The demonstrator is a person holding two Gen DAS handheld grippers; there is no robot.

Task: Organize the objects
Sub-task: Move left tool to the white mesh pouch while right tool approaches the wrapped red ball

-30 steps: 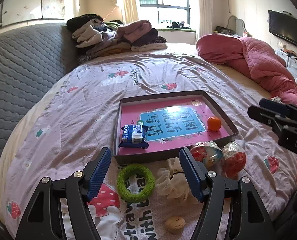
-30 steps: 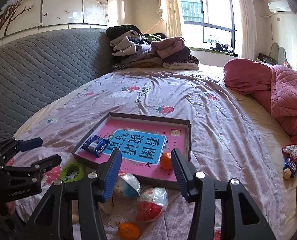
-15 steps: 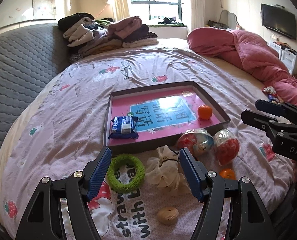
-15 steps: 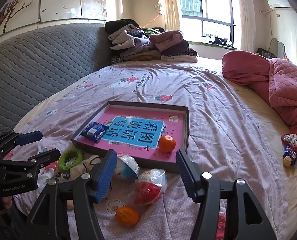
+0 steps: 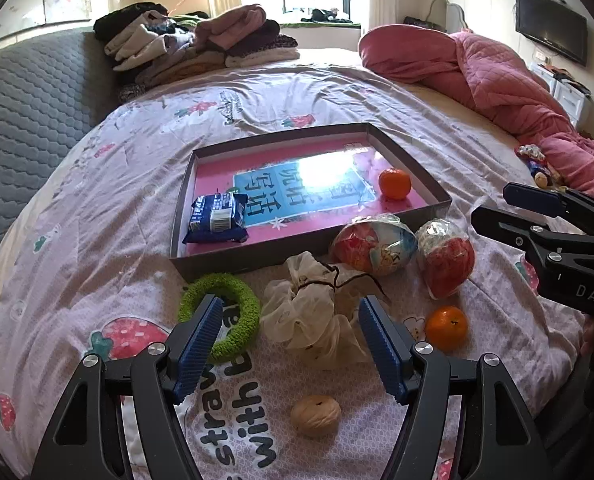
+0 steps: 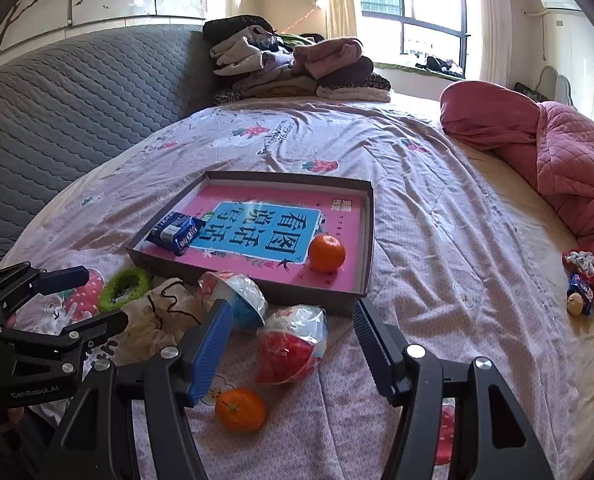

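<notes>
A shallow grey box (image 5: 413, 168) (image 6: 371, 216) with a pink bottom lies on the bed and holds a blue snack pack (image 5: 217, 218) (image 6: 175, 232) and an orange (image 5: 395, 183) (image 6: 326, 253). In front of it lie a green ring (image 5: 233, 316) (image 6: 123, 282), a cream scrunchie (image 5: 309, 308) (image 6: 165, 312), a blue-red wrapped ball (image 5: 373, 244) (image 6: 237, 300), a red wrapped ball (image 5: 445, 260) (image 6: 293, 344), a second orange (image 5: 445, 327) (image 6: 241, 410) and a walnut (image 5: 315, 416). My left gripper (image 5: 291, 344) hangs open above the scrunchie. The jaws of my right gripper (image 6: 293, 354) are opening above the red ball, not touching it.
Folded clothes (image 6: 289, 68) are stacked at the head of the bed, by a grey quilted headboard (image 6: 77, 96). A pink quilt (image 5: 489, 64) lies bunched on the right, with small wrapped sweets (image 6: 581, 284) beside it. The bed's front edge is just below both grippers.
Both grippers have sunk toward the bed and tilted further down, so the second orange came into view. The right gripper's jaws have spread wider. Nothing on the bed has moved.
</notes>
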